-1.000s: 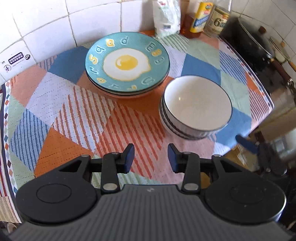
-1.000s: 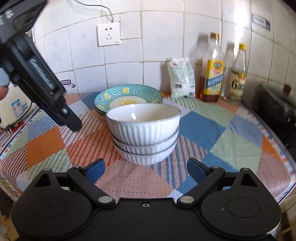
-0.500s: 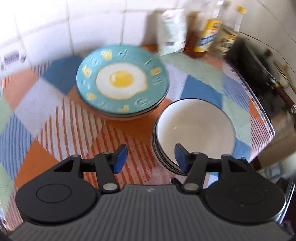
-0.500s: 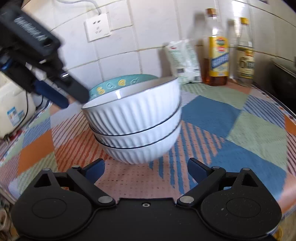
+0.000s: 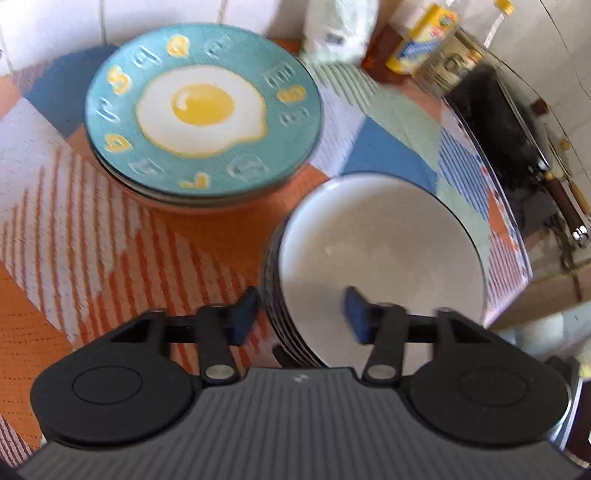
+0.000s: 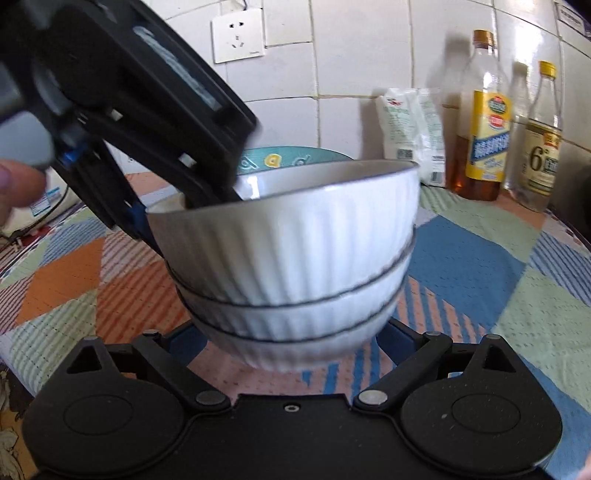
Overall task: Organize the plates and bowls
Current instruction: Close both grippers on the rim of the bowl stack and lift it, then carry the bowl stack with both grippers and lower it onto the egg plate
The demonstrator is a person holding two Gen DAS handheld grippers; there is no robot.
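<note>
A stack of white ribbed bowls point(image 5: 384, 251) stands on the patterned tablecloth; it fills the middle of the right wrist view point(image 6: 291, 254). My left gripper point(image 5: 299, 314) is open and straddles the near-left rim of the top bowl, one finger inside, one outside. It shows from the side in the right wrist view point(image 6: 155, 214). My right gripper point(image 6: 291, 343) is open, its fingers either side of the bottom bowl. A stack of teal fried-egg plates point(image 5: 203, 110) lies behind the bowls.
A white bag point(image 6: 410, 129) and two bottles point(image 6: 487, 122) stand against the tiled wall at the back. A dark pan point(image 5: 498, 122) sits past the table's right edge. A wall socket point(image 6: 238, 35) is above the plates.
Both grippers have closed in on the bowl stack. The left gripper opened wider and came down over the top bowl's rim. The right gripper's fingers now flank the bottom bowl.
</note>
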